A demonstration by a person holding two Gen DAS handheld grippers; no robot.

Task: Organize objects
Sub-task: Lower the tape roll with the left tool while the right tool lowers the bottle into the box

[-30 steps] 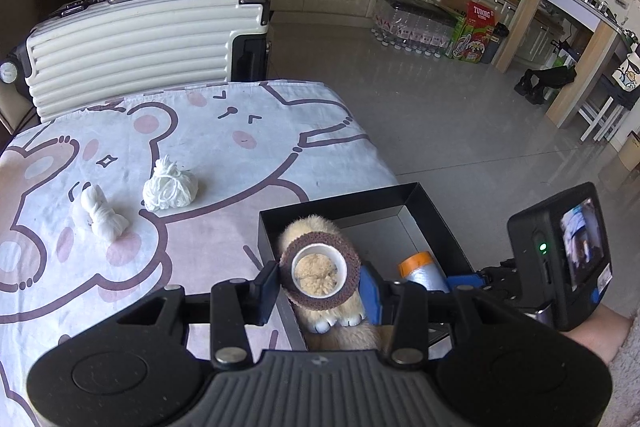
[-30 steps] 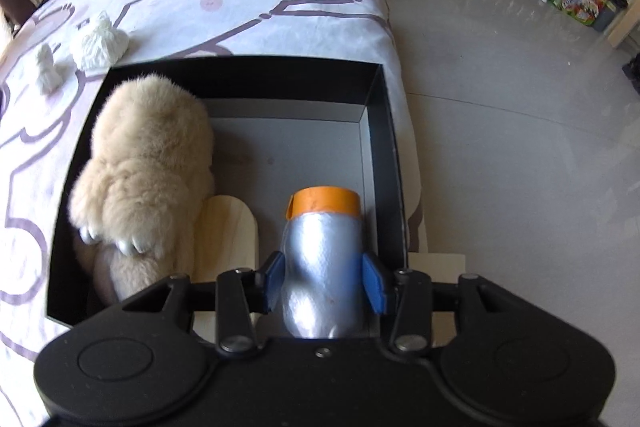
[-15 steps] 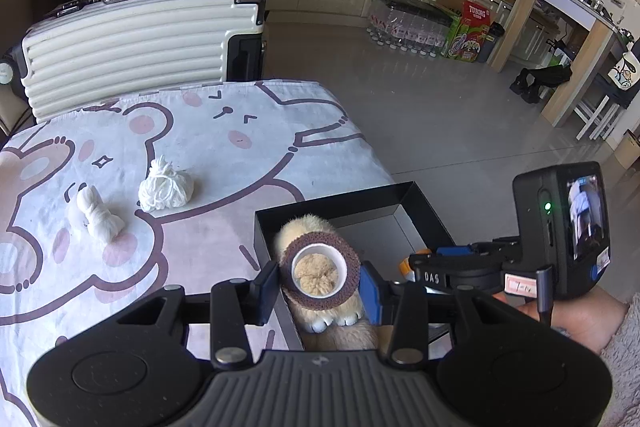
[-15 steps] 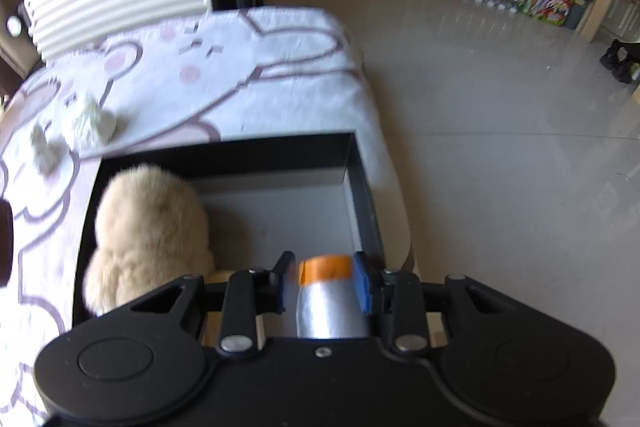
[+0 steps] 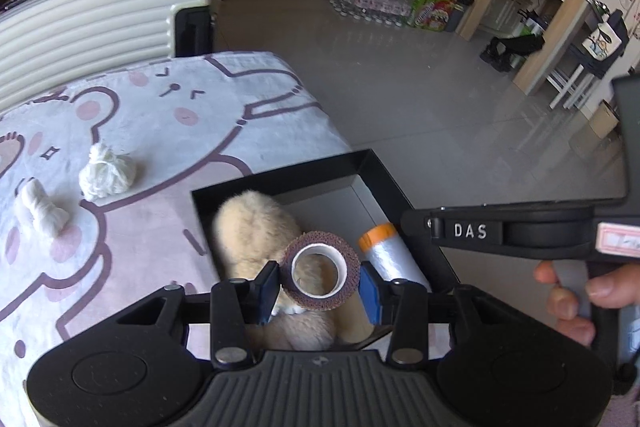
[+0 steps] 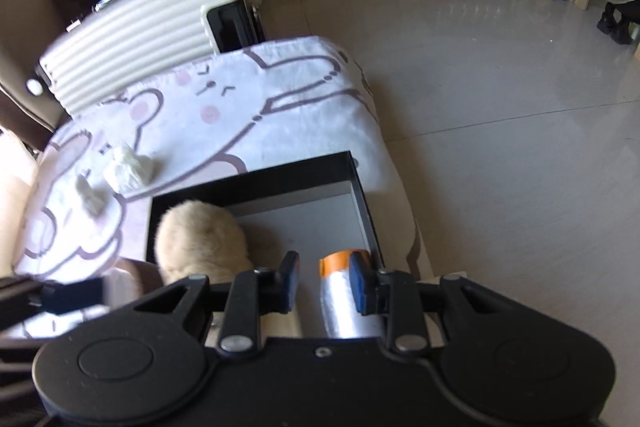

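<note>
My left gripper [image 5: 319, 287] is shut on a brown tape roll [image 5: 320, 269] with a white core, held just above the open black box [image 5: 280, 173]. Under the roll lies a beige plush toy [image 5: 252, 227]. A silver roll with an orange end [image 5: 388, 259] lies loose along the box's right wall. My right gripper [image 6: 325, 281] hangs above the box [image 6: 256, 179] with its jaws drawn in and nothing between them. The silver roll [image 6: 340, 311] lies below its right finger and the plush toy [image 6: 200, 235] to the left. A hand [image 5: 576, 291] holds the right gripper's black housing [image 5: 520, 233].
Two white knotted cloth bundles [image 5: 106, 175] [image 5: 40, 211] lie on the bear-print tablecloth [image 5: 192, 131] left of the box. A cream hard-shell suitcase [image 5: 92, 27] stands behind the table. The table's right edge drops to a tiled floor [image 5: 440, 99].
My right gripper has lifted off the silver roll with its jaws drawn in, leaving the roll lying in the box. My left gripper has moved down over the box, the tape roll tilting in its grip.
</note>
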